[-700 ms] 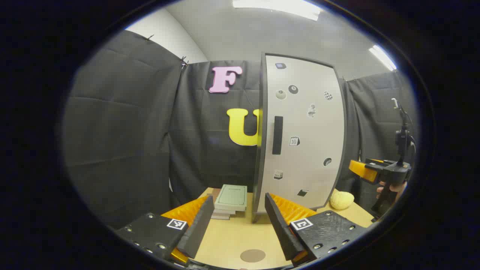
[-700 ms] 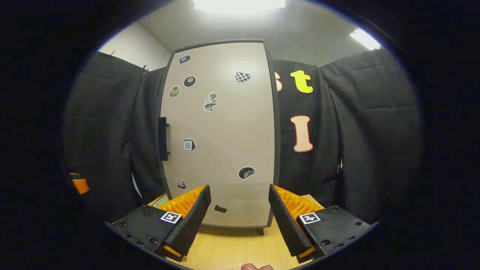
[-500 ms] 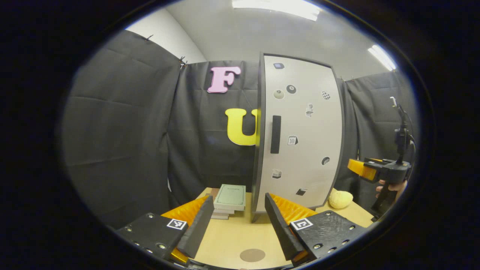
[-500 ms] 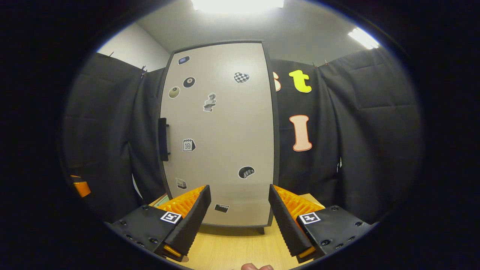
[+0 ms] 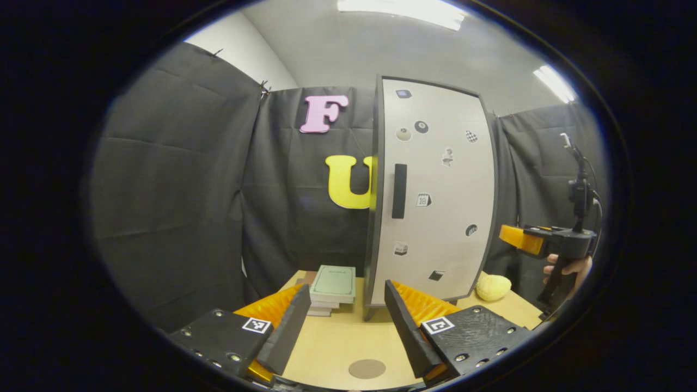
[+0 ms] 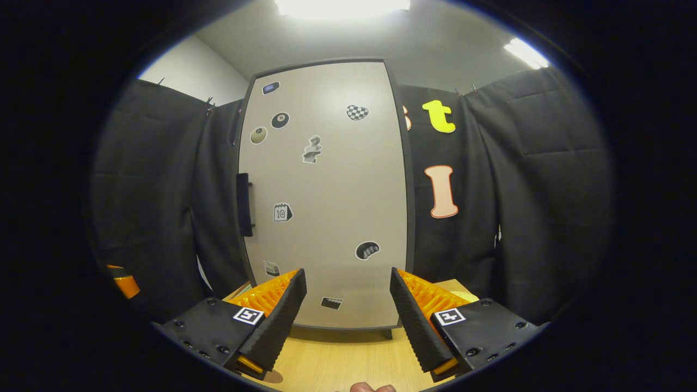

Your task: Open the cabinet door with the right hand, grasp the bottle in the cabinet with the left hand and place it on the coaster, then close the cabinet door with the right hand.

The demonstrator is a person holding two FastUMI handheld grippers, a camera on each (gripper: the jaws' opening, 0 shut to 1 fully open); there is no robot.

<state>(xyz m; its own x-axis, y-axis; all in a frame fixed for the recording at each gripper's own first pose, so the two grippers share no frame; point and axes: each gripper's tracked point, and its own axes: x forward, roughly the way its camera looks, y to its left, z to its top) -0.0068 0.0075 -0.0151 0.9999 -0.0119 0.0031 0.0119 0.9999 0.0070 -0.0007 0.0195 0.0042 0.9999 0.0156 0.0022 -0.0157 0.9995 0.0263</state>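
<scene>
Standing upright at the back of the surface [image 5: 337, 337]: one tall cabinet [image 6: 326, 190], pale door with dark edging, small stickers across its face, door shut.

- Door: judged stiff and light, swinging on the side away from the handle. Best hold is the dark vertical handle [image 6: 243, 204] near the cabinet's left edge; a bar proud of the panel, narrow enough for two fingers to close across. The flat face offers nothing to grip.
- Bottle: inside the cabinet by the task's wording, hidden behind the door; weight and slipperiness cannot be judged.
- Coaster [image 5: 366, 368]: round brown disc, flat on the surface in front of the cabinet, nothing on it.
- Right hand-held gripper [image 6: 346, 321]: fingers spread wide, nothing between them, facing the cabinet door and well short of the handle. Seen from the left gripper view [image 5: 523, 239] to the right of the cabinet, held by a hand [image 5: 566, 268].
- Left hand-held gripper [image 5: 344, 321]: fingers spread, empty, above the coaster.
- Also present: stack of books [image 5: 332, 283] left of the cabinet; yellow lumpy object [image 5: 494, 287] right of it.

Change since the earlier frames: the cabinet sits slightly farther right in the right gripper view, and the right hand-held gripper appears a little higher beside the cabinet. Door unchanged, not yet touched.
</scene>
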